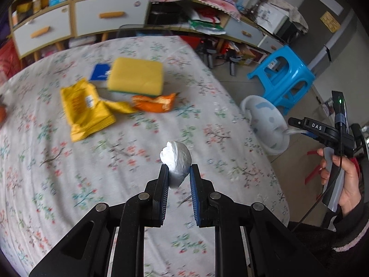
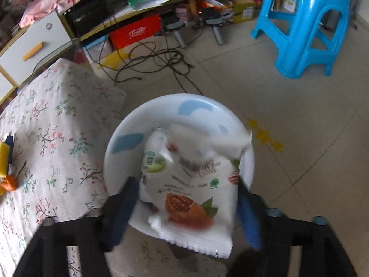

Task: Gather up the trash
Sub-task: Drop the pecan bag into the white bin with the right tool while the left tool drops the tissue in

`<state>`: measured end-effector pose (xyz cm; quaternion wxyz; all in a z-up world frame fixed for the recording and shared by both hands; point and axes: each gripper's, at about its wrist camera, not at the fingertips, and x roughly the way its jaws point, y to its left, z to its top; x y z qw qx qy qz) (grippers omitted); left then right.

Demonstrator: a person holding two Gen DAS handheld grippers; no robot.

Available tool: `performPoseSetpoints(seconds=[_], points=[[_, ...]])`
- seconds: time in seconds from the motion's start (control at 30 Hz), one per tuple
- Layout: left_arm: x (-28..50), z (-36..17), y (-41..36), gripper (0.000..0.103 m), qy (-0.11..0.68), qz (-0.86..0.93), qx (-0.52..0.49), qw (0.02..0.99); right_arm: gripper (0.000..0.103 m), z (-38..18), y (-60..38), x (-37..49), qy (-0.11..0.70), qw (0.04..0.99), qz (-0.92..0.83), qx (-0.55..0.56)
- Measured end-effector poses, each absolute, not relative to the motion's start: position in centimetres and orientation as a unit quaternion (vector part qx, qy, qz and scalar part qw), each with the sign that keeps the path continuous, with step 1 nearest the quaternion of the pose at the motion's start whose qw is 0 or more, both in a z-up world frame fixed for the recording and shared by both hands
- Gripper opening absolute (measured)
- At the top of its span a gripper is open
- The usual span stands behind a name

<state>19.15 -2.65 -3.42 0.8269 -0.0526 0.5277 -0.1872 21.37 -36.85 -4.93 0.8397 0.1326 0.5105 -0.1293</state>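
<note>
Your left gripper (image 1: 178,173) is clenched on a white paper ball (image 1: 176,161), above the flowered surface (image 1: 69,173) near its right edge. The ball's long side points away from you. Your right gripper (image 2: 186,198) has let go: its jaws stand wide, with a white snack bag (image 2: 191,196) between them. The bag's long side points away from you, over the white basin (image 2: 184,106) on the floor (image 2: 311,138).

"DAS" on right tongs (image 1: 297,126)
</note>
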Motion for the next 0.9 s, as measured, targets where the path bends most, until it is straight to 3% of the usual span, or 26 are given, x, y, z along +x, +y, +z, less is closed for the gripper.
performPoseSetpoints(seconds=[0.9], points=[[22.7, -6.4, -25.0, 0.019, 0.509, -0.314, 0.029, 0.801, 0.079, -4.4, -45.8, 14.7, 0.507, 0.84, -0.143, 0.132]])
